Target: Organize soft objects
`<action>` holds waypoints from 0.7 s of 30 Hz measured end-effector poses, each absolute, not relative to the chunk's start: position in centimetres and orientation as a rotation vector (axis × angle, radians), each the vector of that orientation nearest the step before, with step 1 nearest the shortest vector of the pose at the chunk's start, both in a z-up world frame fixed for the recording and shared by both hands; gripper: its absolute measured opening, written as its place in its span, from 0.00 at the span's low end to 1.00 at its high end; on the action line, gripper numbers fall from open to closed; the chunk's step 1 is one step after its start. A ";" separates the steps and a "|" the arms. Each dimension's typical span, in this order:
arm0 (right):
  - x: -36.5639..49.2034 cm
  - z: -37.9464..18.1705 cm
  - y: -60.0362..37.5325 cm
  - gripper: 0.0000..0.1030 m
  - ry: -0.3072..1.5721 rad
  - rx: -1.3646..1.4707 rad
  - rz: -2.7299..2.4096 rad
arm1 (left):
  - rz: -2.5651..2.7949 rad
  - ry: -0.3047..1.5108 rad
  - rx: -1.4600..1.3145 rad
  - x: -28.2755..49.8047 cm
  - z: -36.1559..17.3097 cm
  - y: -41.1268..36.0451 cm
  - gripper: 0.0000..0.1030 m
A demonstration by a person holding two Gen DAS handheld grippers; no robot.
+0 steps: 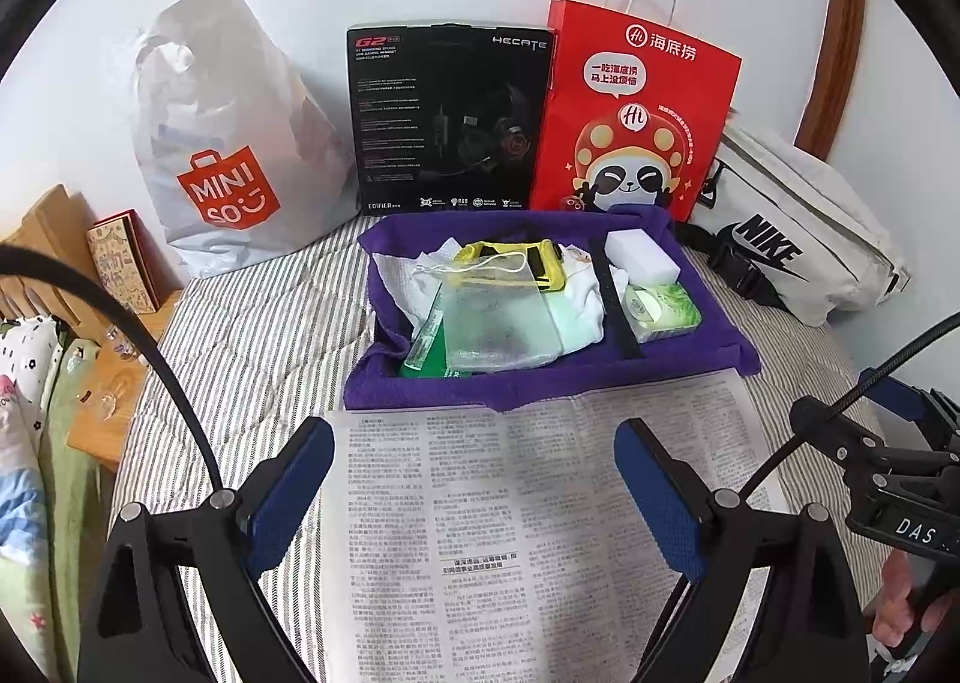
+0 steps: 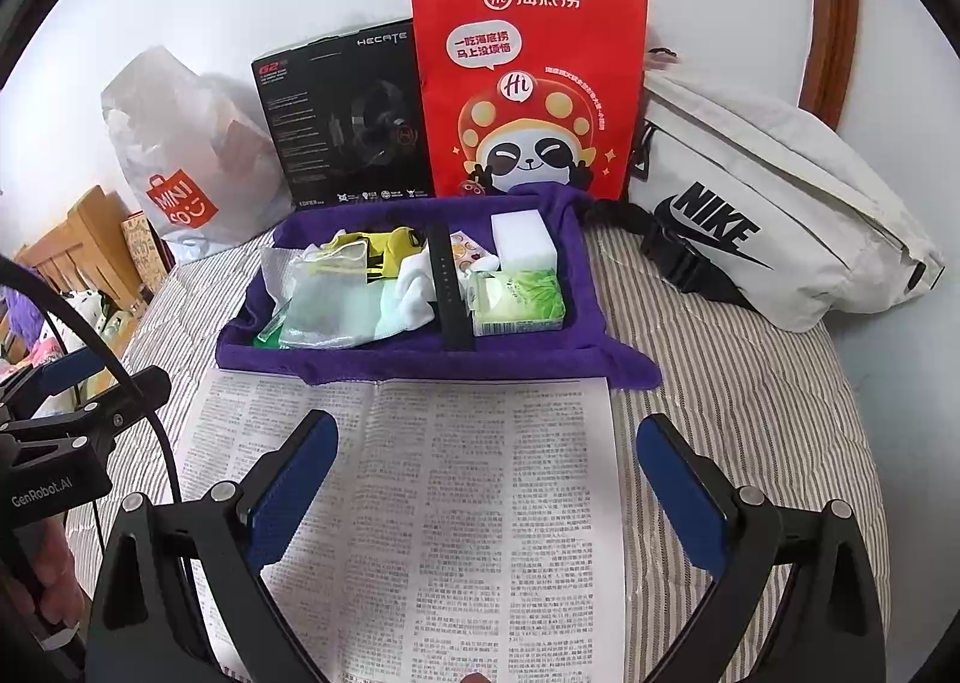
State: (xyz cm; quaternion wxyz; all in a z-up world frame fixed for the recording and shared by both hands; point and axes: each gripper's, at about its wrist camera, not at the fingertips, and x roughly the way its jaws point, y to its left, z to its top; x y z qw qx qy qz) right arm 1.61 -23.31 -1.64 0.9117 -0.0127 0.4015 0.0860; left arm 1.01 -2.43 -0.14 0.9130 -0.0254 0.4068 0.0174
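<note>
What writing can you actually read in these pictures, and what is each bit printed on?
"MINISO": white plastic bag.
"HECATE", "G2", "EDIFIER": black headset box.
"海底捞", "Hi", "一吃海底捞 马上没烦恼": red paper bag.
"NIKE": white waist bag.
"GenRobot.AI": left tongs' body, seen in the right view.
"DAS", cut off: right tongs' body, seen in the left view.
Newspaper, tissue pack and booklet: print too small or blurred.
</note>
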 end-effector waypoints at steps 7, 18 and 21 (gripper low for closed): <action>1.4 -1.5 -23.3 0.96 0.821 -0.034 0.172 | 0.033 0.838 -0.052 0.9 -0.2 -2.6 0.92; 1.2 -1.5 -23.4 0.96 0.821 -0.034 0.169 | 0.030 0.846 -0.054 0.8 -0.4 -2.6 0.92; 1.1 -1.4 -23.5 0.96 0.822 -0.035 0.171 | 0.036 0.841 -0.053 0.8 -0.4 -2.6 0.92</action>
